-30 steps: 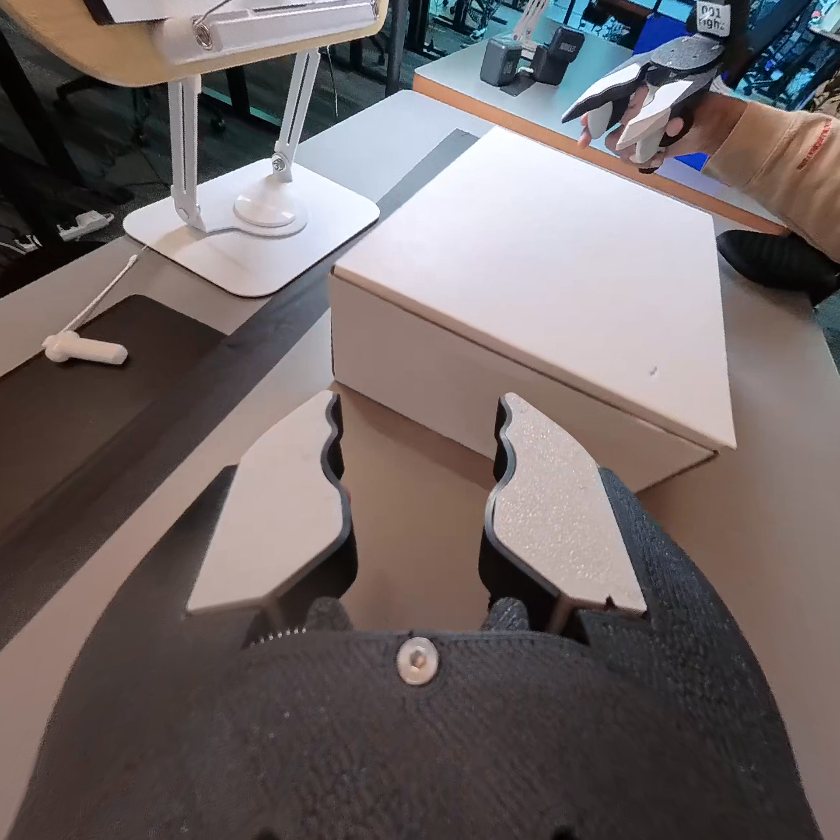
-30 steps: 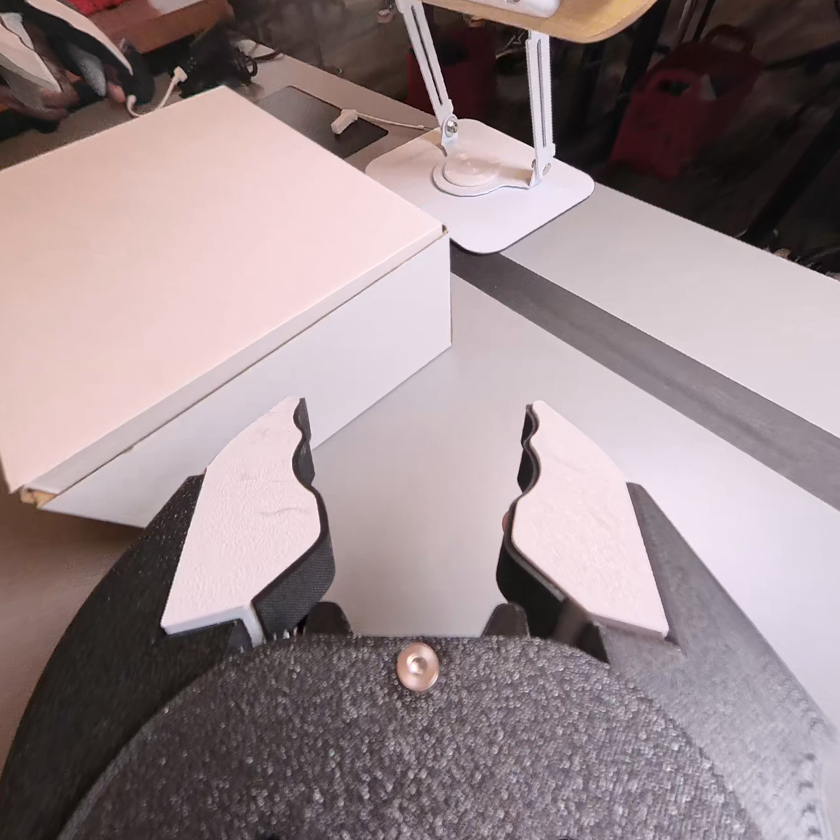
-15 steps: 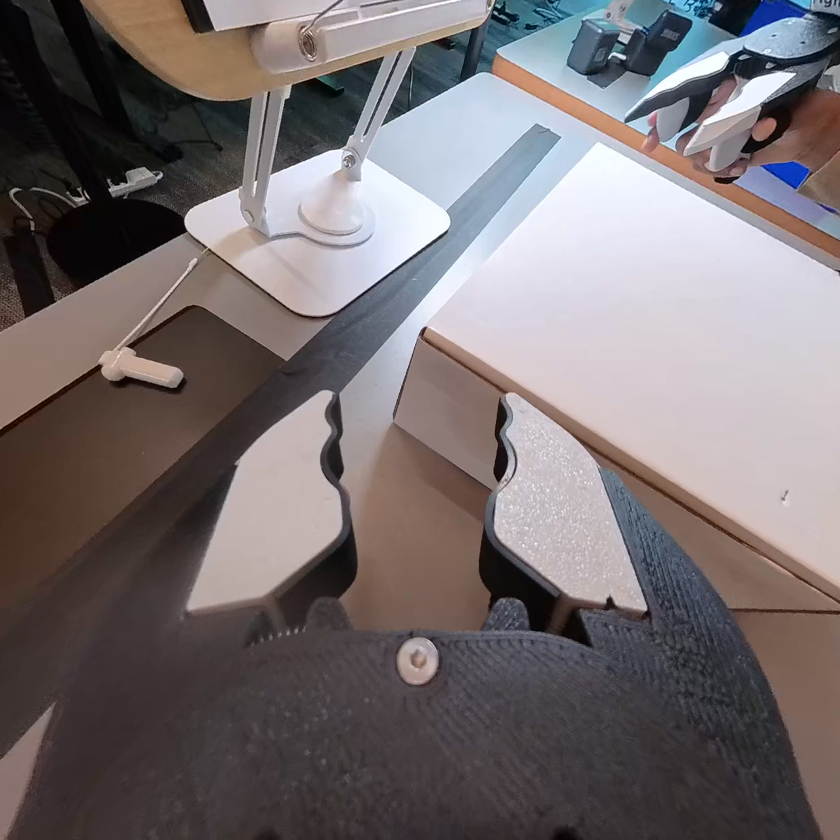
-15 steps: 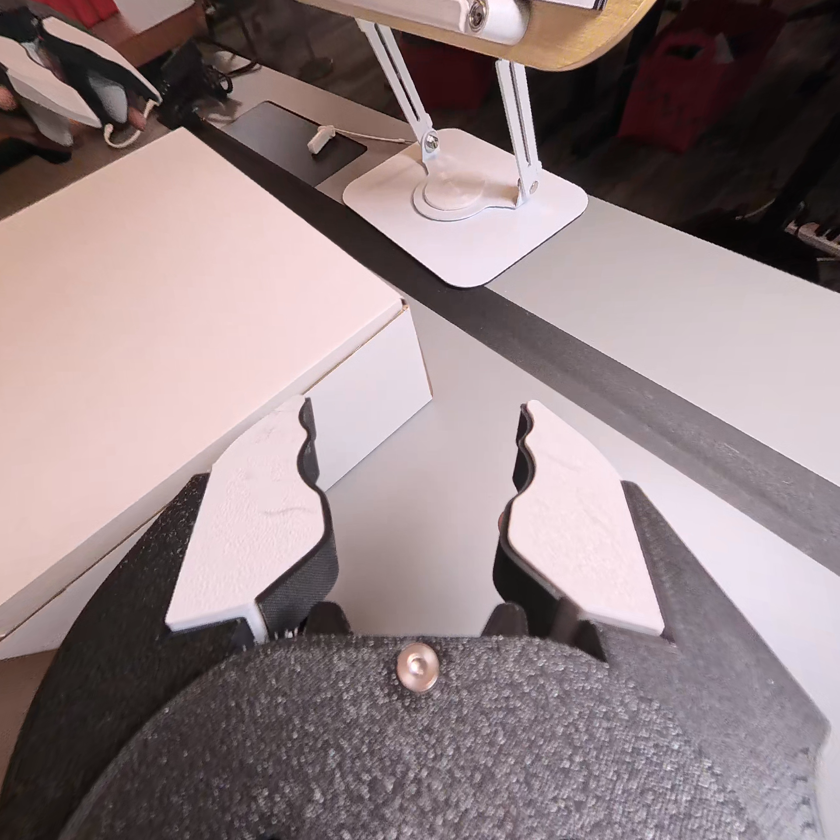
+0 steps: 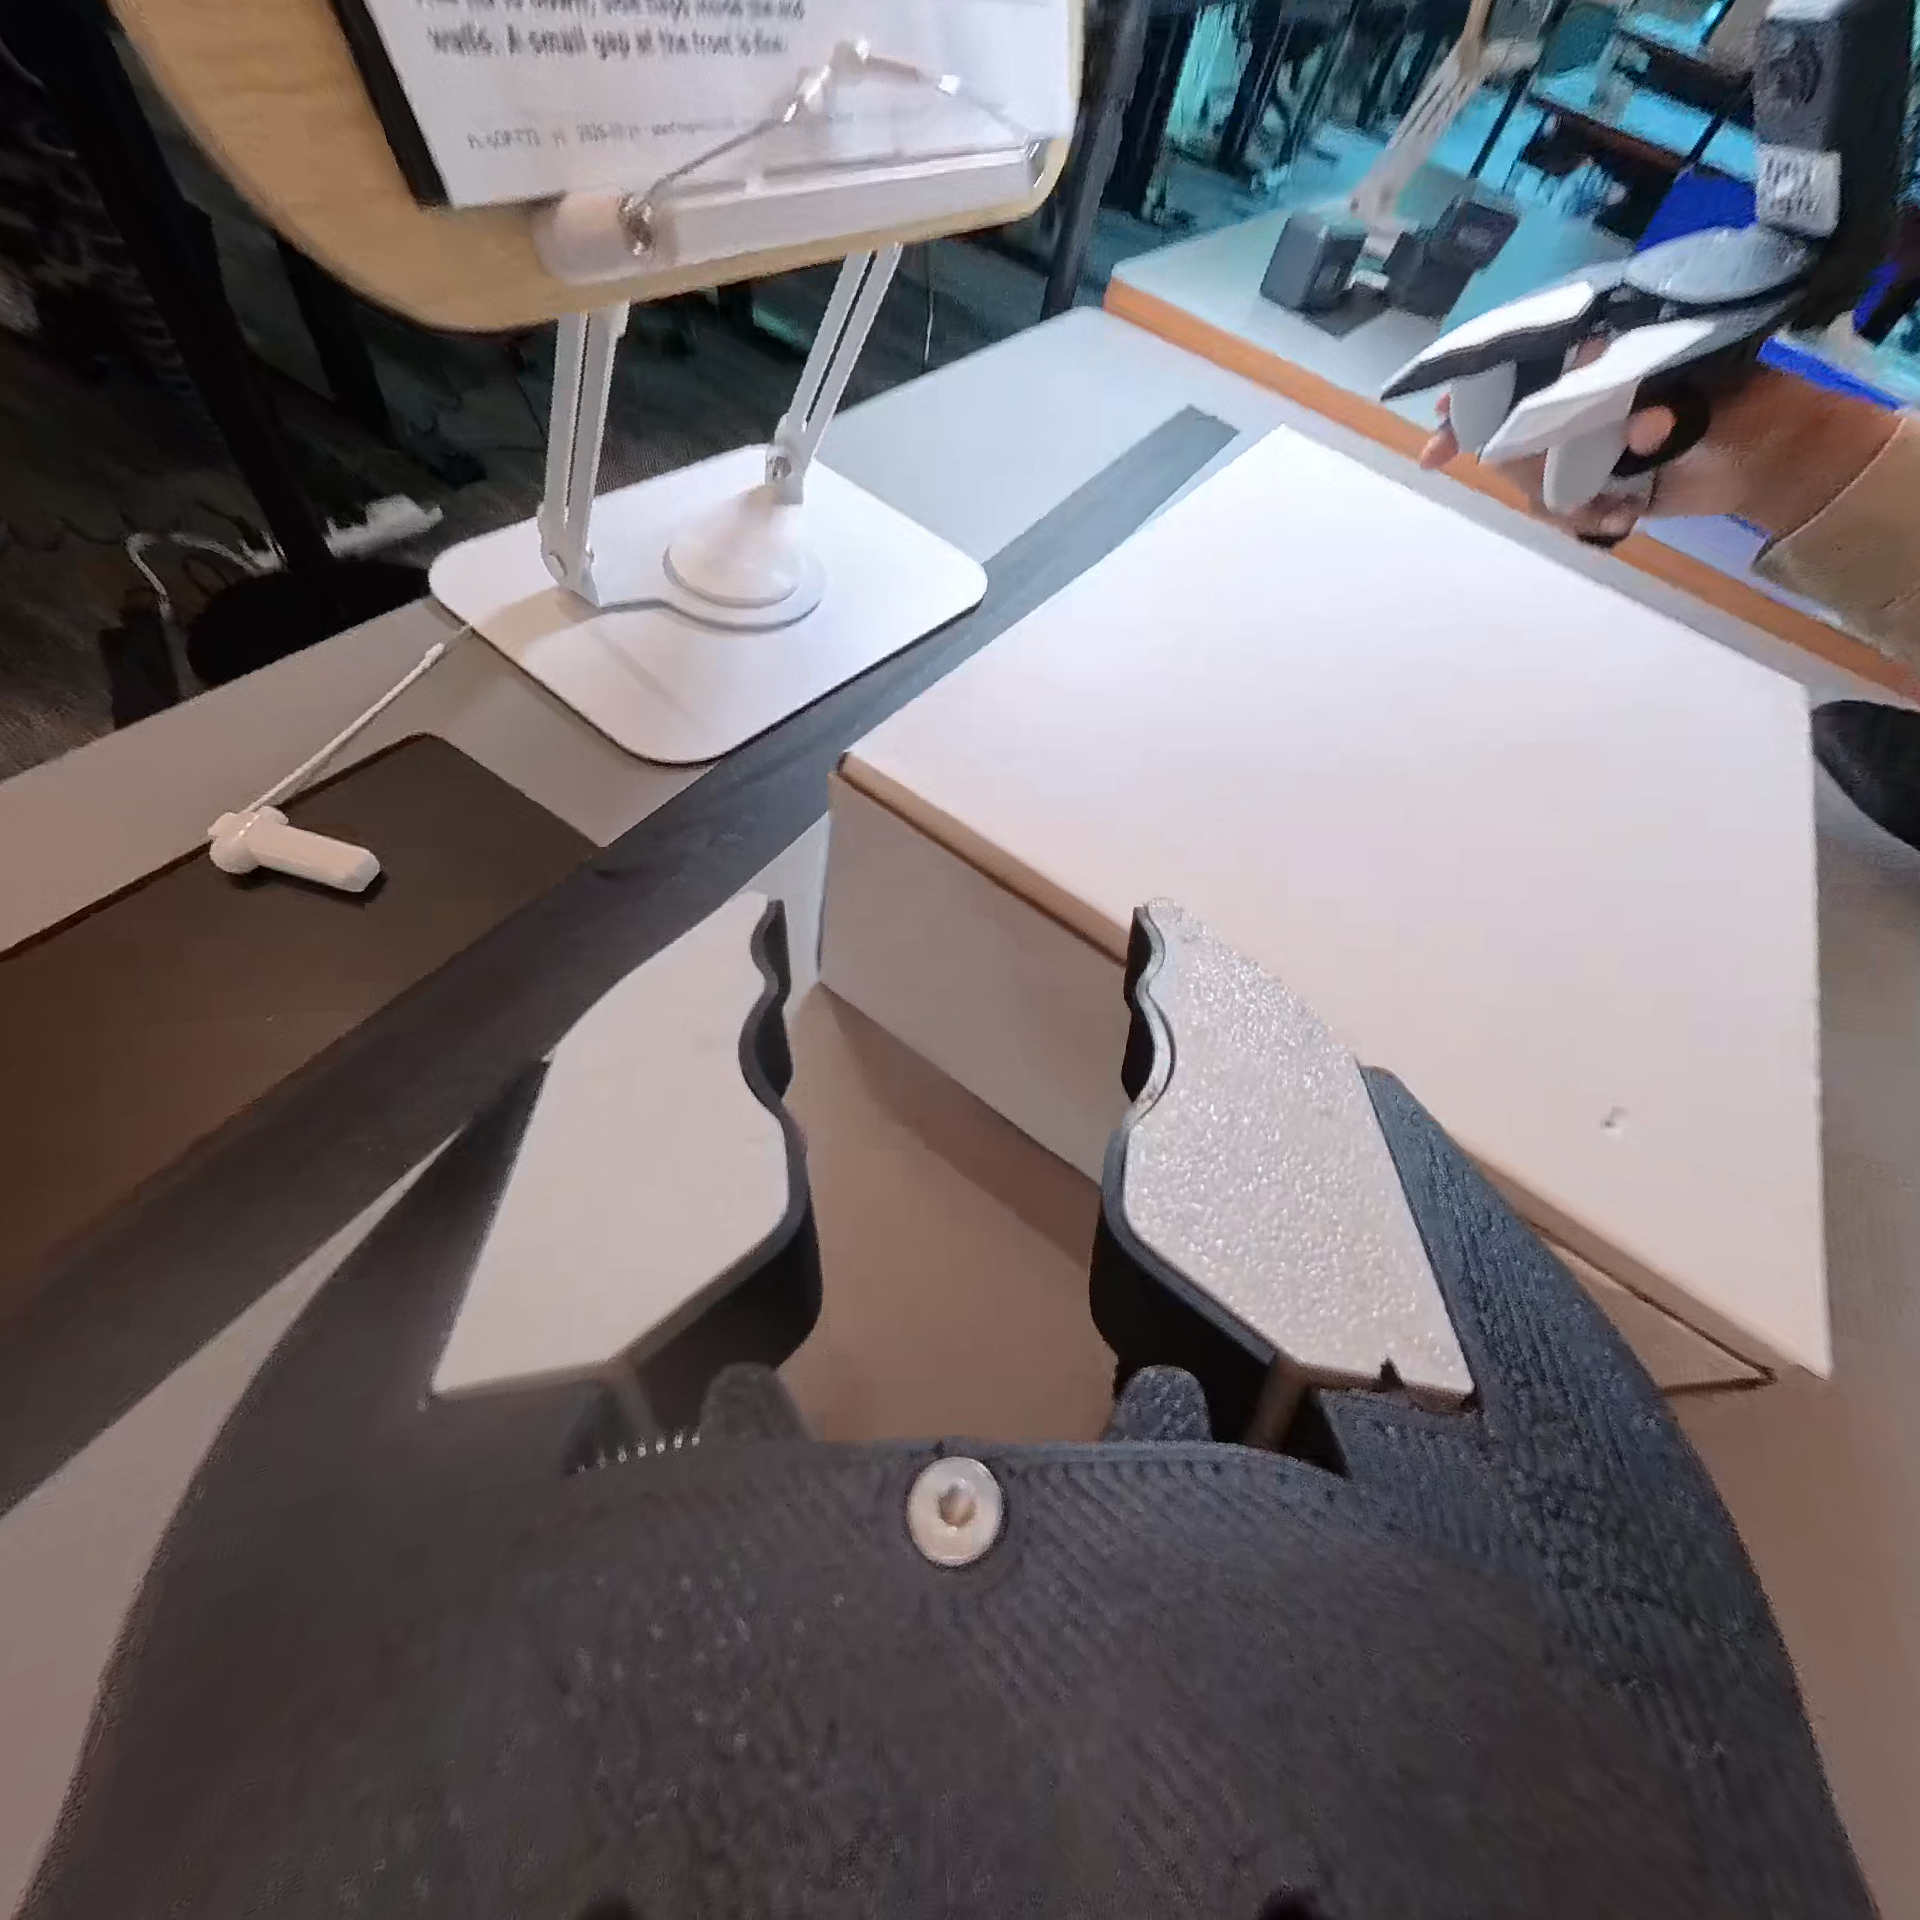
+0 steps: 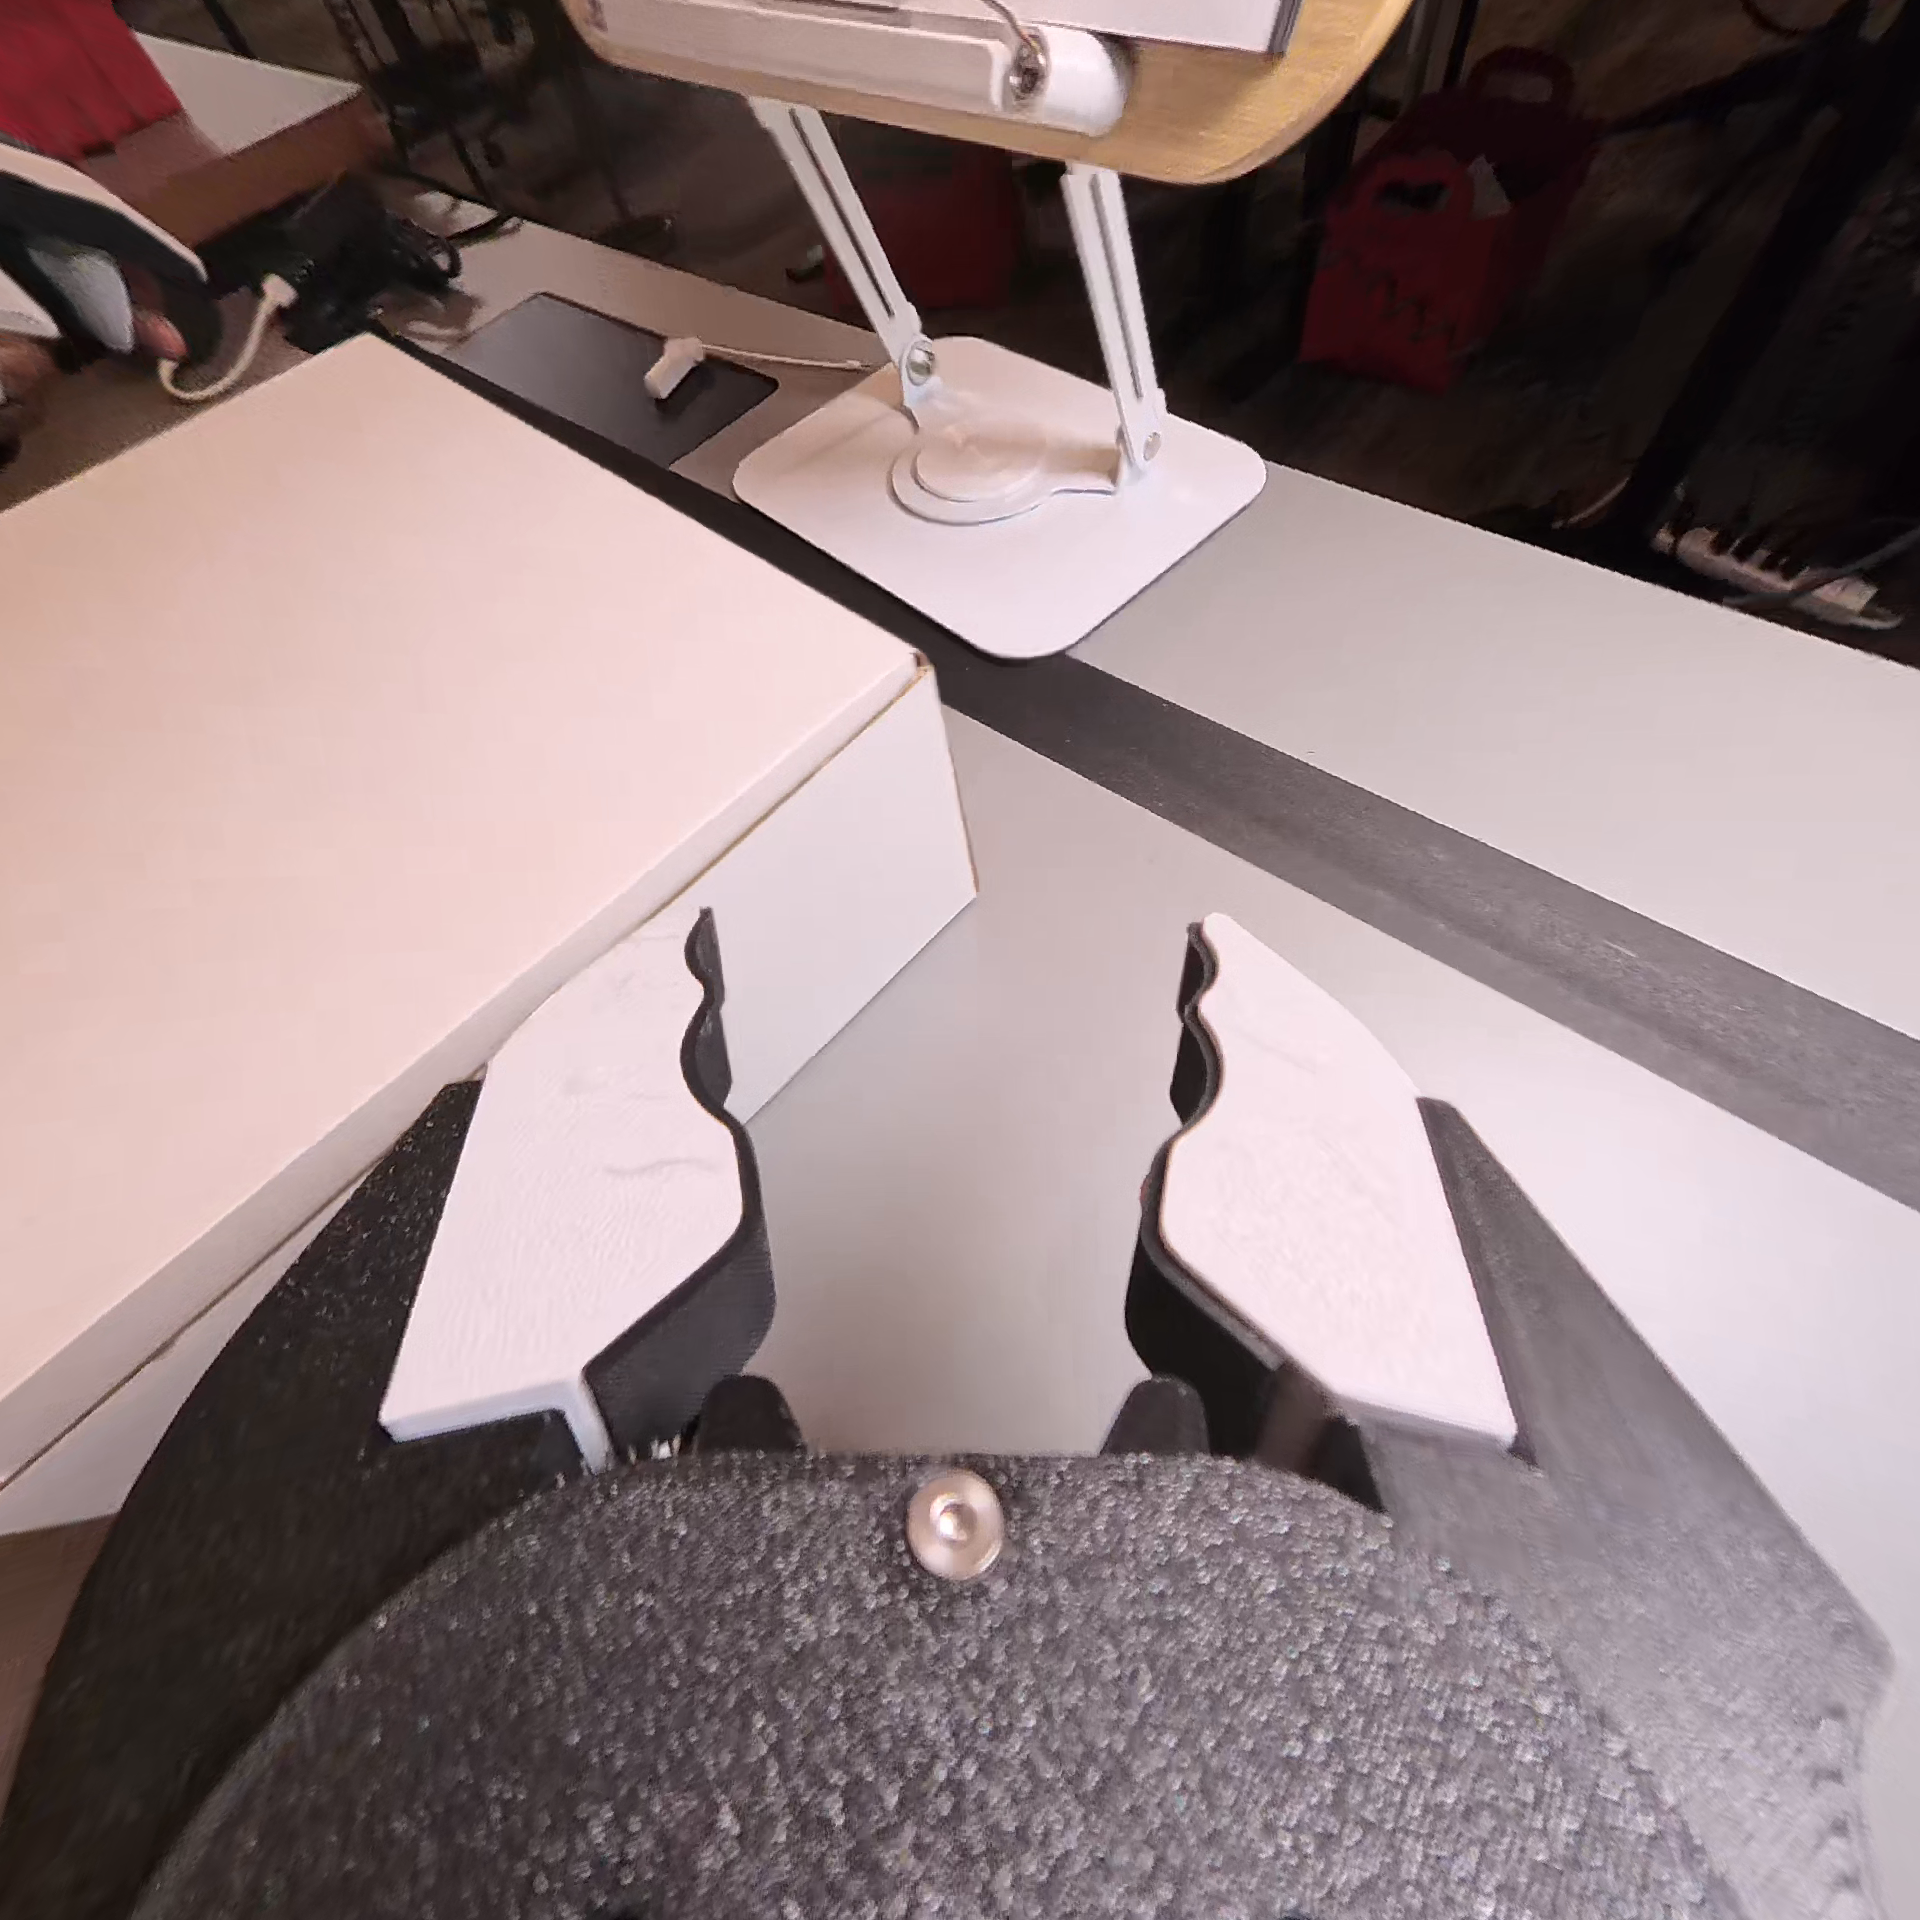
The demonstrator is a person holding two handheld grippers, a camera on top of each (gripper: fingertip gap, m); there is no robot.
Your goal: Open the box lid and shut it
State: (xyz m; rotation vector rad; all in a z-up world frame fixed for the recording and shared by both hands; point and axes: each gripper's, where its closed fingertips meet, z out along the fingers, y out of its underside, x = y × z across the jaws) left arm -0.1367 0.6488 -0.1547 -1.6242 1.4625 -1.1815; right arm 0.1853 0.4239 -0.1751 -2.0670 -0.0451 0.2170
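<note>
A flat white box with its lid closed lies on the grey table; it also shows in the right wrist view. My left gripper is open and empty, just in front of the box's left side wall near its far corner. My right gripper is open and empty, just off the box's right side wall near its far corner. The right gripper also shows far off in the left wrist view, held by a hand above the box's far edge.
A white stand with a wooden board stands behind the box; its base also shows in the right wrist view. A dark strip crosses the table. A white cable plug lies on a dark mat. Across from one pair of fingers to the other is roughly 40 cm.
Both grippers have shifted toward the far corners of the box and lifted slightly, so more of the stand shows. Both stay open. The box lid stays closed.
</note>
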